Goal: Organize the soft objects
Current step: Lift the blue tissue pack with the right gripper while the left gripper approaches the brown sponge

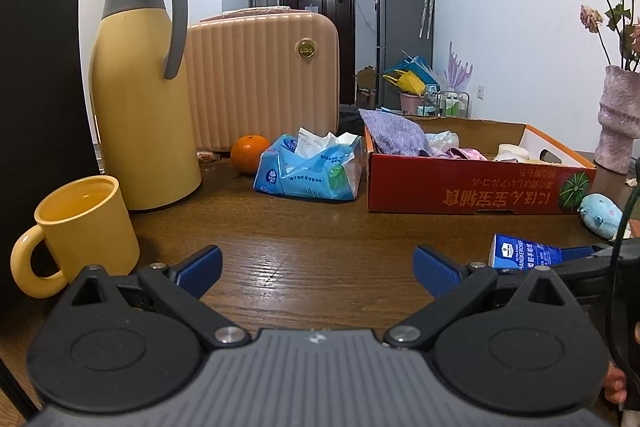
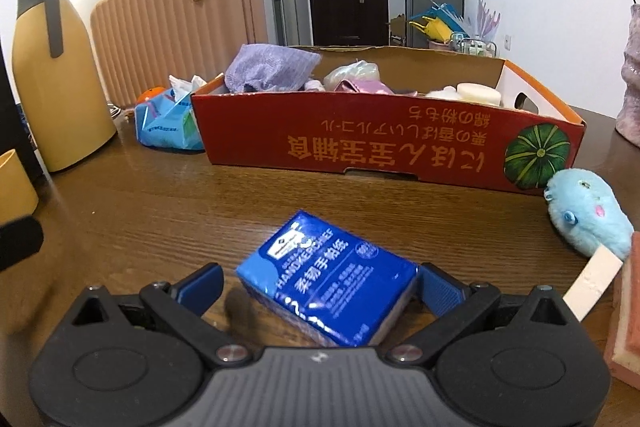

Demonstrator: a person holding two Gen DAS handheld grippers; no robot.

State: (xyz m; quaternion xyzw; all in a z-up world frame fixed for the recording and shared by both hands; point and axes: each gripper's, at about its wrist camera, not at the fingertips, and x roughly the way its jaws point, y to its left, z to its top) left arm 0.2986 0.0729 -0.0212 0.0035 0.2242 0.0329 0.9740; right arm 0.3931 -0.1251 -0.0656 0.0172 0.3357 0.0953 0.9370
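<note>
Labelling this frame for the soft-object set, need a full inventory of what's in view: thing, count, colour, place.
handkerchief pack: 1, blue, on table between the right tongs' fingers
plush toy: 1, light blue, at box's right front corner
cardboard box: 1, red-orange, table centre, holds cloths
purple cloth: 1, box's left end
tissue pack: 1, light blue, opened, left of box
orange: 1, before suitcase
suitcase: 1, pink, behind
thermos jug: 1, yellow, left
mug: 1, yellow, front left
vase: 1, pinkish, dried flowers, far right
sponge: 1, pink, right edge
table: 1, brown wood
left tongs: open, empty
right tongs: open around pack
</note>
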